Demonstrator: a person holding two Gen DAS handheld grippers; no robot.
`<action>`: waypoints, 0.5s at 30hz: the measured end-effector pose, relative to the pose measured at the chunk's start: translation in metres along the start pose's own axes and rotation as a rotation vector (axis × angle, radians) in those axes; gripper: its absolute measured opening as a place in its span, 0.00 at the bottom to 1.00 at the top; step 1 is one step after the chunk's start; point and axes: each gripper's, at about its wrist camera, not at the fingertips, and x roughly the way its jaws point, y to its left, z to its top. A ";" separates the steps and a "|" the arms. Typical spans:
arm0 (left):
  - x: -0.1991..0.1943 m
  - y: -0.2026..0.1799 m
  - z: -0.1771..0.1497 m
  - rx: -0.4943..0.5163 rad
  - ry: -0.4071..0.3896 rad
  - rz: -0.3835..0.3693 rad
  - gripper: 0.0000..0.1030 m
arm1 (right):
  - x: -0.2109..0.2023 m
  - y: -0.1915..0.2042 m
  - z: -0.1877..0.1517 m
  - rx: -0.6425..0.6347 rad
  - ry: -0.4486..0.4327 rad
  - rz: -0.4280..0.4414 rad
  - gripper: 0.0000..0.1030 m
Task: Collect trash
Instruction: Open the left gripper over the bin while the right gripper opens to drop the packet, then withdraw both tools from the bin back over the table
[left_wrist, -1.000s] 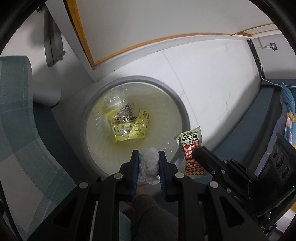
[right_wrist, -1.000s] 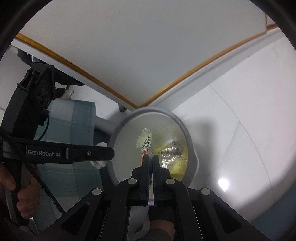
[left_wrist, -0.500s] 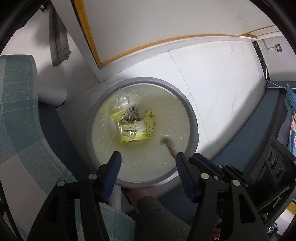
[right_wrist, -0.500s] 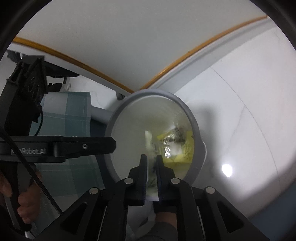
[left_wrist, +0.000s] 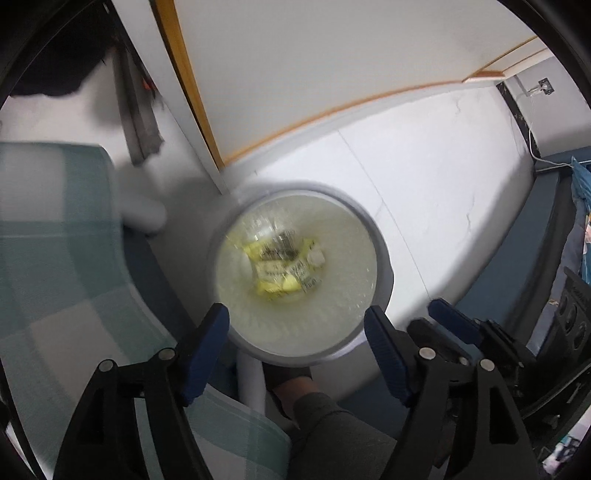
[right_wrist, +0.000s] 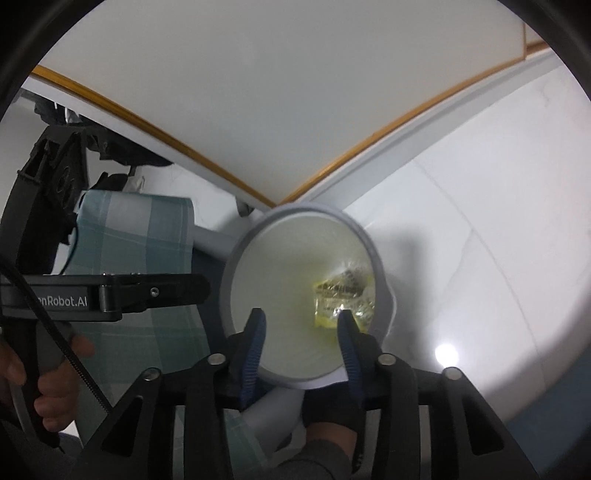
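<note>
A round grey trash bin (left_wrist: 384, 258) with a clear liner stands on the floor below both grippers. At its bottom lie yellow wrappers (left_wrist: 277, 269), a crumpled white tissue (left_wrist: 317, 256) and a small packet (left_wrist: 308, 282). My left gripper (left_wrist: 295, 312) points straight down over the bin's near rim, its jaws opening, nothing between them. In the right wrist view the bin (right_wrist: 386, 291) shows the yellow wrappers (right_wrist: 341, 299). My right gripper (right_wrist: 301, 315) hangs over it, jaws opening, nothing between them. The left gripper's finger (right_wrist: 147, 295) reaches in from the left.
A teal checked chair (left_wrist: 55, 258) stands left of the bin. A white table with a wooden edge (left_wrist: 332, 55) is beyond it. White tiled floor (left_wrist: 443, 184) lies to the right, then a dark blue seat (left_wrist: 535, 240). A person's leg (left_wrist: 332, 435) is below.
The left gripper let go of the white tissue and the right let go of the red-and-white packet; both fell into the bin. Both jaws have spread, and the left gripper has risen.
</note>
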 end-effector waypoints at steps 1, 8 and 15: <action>-0.005 0.000 -0.002 -0.001 -0.014 0.000 0.71 | -0.005 0.002 0.001 -0.002 -0.010 0.001 0.41; -0.066 0.003 -0.022 0.006 -0.213 0.037 0.71 | -0.051 0.022 0.006 -0.044 -0.114 -0.009 0.55; -0.115 0.014 -0.056 -0.020 -0.356 0.056 0.71 | -0.107 0.057 0.009 -0.127 -0.226 -0.014 0.61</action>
